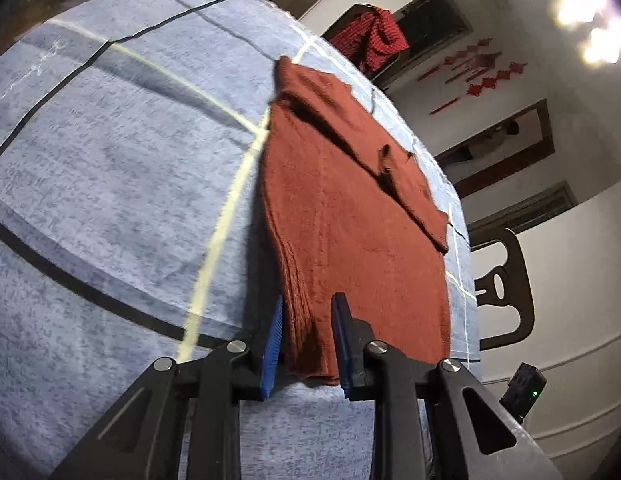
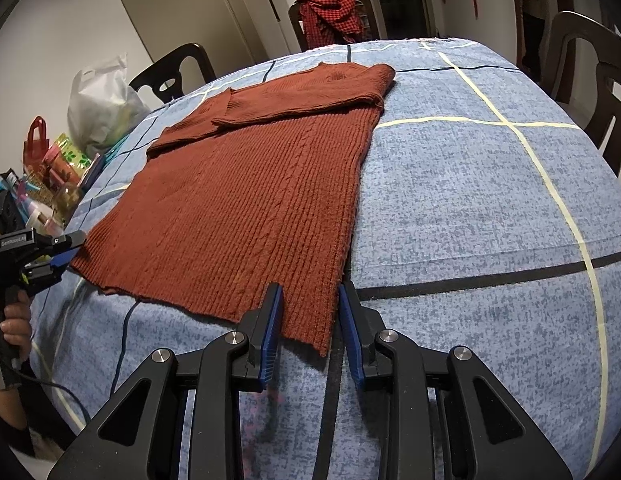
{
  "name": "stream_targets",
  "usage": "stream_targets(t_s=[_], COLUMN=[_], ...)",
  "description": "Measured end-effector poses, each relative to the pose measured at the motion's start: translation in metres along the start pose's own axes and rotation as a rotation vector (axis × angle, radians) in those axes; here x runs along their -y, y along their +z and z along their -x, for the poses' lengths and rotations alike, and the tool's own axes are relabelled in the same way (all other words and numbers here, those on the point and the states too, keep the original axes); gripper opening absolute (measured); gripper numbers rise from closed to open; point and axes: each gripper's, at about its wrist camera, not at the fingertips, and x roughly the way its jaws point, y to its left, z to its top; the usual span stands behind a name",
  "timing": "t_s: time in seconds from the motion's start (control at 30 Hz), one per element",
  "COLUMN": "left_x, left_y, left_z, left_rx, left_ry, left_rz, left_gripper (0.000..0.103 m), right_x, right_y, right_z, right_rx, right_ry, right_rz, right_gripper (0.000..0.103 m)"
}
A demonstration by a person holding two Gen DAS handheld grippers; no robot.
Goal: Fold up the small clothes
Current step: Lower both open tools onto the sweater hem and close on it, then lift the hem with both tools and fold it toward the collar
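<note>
Sweater [image 2: 246, 200] hem corners sit between both parted grippers, left [image 1: 306, 344] and right [image 2: 308, 328]; pinch together, lift evenly.

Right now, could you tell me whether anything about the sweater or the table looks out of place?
Nothing stands out. The rust sweater lies flat on the blue checked cloth, sleeves folded across its chest, with a hand-held gripper at each bottom corner. The clutter sits beyond the table's left edge.

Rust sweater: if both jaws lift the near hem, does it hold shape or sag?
The rust sweater will likely sag: it lies limp and flat on the blue tablecloth. Its ribbed knit probably grips well. The folded sleeve may slide open when lifted.
</note>
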Motion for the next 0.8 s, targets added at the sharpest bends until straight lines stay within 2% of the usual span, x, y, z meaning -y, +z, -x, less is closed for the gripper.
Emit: stream_targets(t_s=[0.17,0.37,0.4,0.53,0.63,0.7,0.8], left_x=[-0.003,-0.005,-0.005,-0.005,-0.009,-0.007,-0.002], left_y=[-0.006,-0.006,-0.006,-0.007,-0.005,-0.006,-0.005], left_z=[-0.011,-0.008,-0.008,-0.013,-0.014,-0.014,-0.014], left_rx=[-0.043,-0.035,-0.039,-0.072,-0.083,-0.083,-0.086], left_ry=[0.021,0.056,0.066,0.071,0.058,0.067,0.087], left_rz=[0.001,-0.002,-0.01,-0.025,-0.004,-0.024,-0.06], left_gripper=[0.025,0.025,0.021,0.014,0.012,0.012,0.01], right_x=[0.0,0.0,0.0,0.004,0.007,0.008,0.011], right_y=[0.0,0.0,0.0,0.0,0.0,0.002,0.004], right_z=[0.0,0.0,0.001,0.002,0.003,0.003,0.002], right_rx=[0.0,0.001,0.002,0.009,0.003,-0.002,-0.008], right_ry=[-0.002,0.001,0.003,0.003,0.012,0.021,0.055], right_rz=[0.001,-0.002,-0.006,-0.033,-0.049,-0.055,-0.084], right_gripper=[0.029,0.029,0.029,0.022,0.016,0.009,0.007])
